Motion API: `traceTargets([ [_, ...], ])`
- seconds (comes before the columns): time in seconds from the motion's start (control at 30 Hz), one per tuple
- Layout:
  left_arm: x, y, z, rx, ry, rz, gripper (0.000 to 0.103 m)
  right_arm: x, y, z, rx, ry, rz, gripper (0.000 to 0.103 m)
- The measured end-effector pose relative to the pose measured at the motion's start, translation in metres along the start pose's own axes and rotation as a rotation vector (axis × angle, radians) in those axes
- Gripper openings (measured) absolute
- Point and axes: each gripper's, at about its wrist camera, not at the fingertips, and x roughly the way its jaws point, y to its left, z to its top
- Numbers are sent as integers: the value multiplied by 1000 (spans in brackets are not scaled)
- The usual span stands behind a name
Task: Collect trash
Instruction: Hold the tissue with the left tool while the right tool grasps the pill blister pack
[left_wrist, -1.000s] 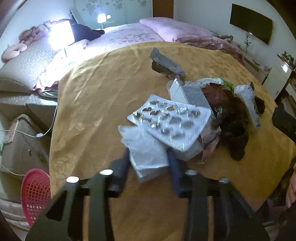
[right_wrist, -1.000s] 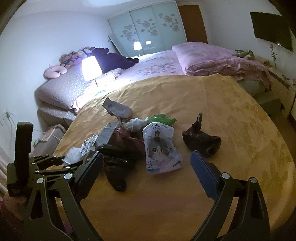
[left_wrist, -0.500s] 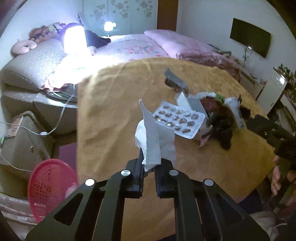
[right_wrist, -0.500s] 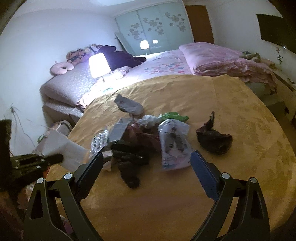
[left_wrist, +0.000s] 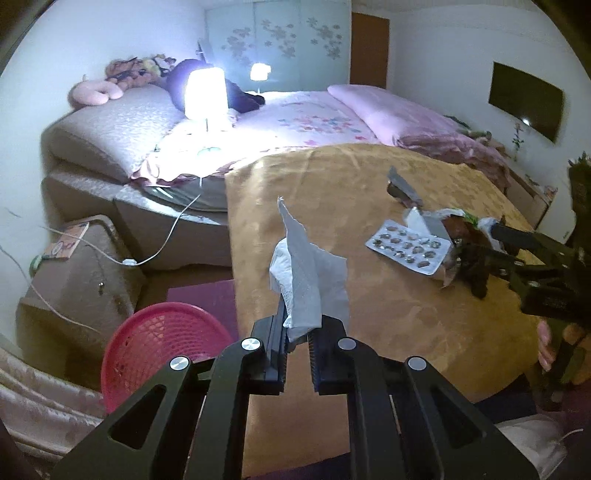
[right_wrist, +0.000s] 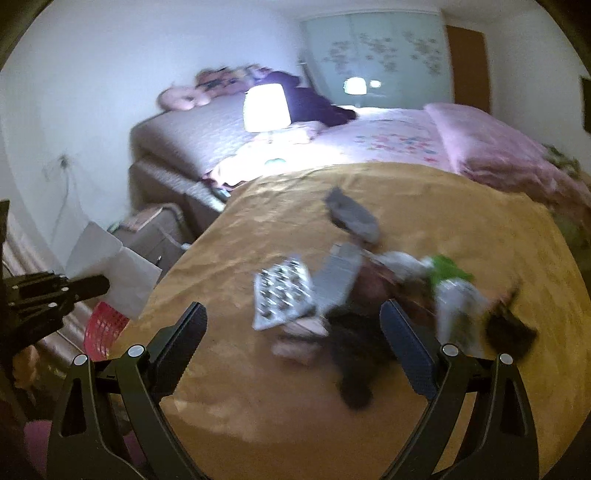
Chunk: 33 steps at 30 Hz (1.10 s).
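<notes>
My left gripper (left_wrist: 297, 334) is shut on a white paper tissue (left_wrist: 308, 273) and holds it up above the table's left edge, near the red mesh basket (left_wrist: 159, 339) on the floor. The tissue (right_wrist: 114, 273) and basket (right_wrist: 105, 326) also show in the right wrist view. My right gripper (right_wrist: 291, 332) is open and empty above the trash pile: a silver blister pack (right_wrist: 282, 293), a grey box (right_wrist: 340, 275), a dark wrapper (right_wrist: 351, 363), a green scrap (right_wrist: 448, 271) and a white printed bag (right_wrist: 458, 314).
The table has a gold cloth (left_wrist: 332, 192). A bed with pink bedding (left_wrist: 332, 114) and a lit lamp (left_wrist: 205, 92) lie behind it. A brown box with cables (left_wrist: 77, 273) stands left of the basket. A grey wrapper (left_wrist: 402, 186) lies farther back on the table.
My left gripper closed on the tissue, lifted it off the pile and swung left toward the basket. My right gripper moved left over the trash pile and stayed open.
</notes>
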Motion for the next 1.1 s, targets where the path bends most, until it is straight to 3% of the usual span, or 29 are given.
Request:
traceTargets([
  [0.2, 1, 15, -3, -43, 3, 0, 9, 32, 18, 21, -84, 60, 52, 92],
  [0.47, 0, 21, -4, -50, -1, -3, 9, 82, 19, 29, -91, 183, 88, 92],
  [0.73, -2, 21, -6, -55, -1, -14, 9, 81, 34, 18, -117, 238, 148, 90],
  [0.87, -2, 22, -6, -56, -1, -16, 9, 72, 41, 13, -91, 246, 220, 90],
  [1.1, -1, 19, -7, -51, 1, -20, 9, 69, 38, 18, -151, 254, 180, 90],
])
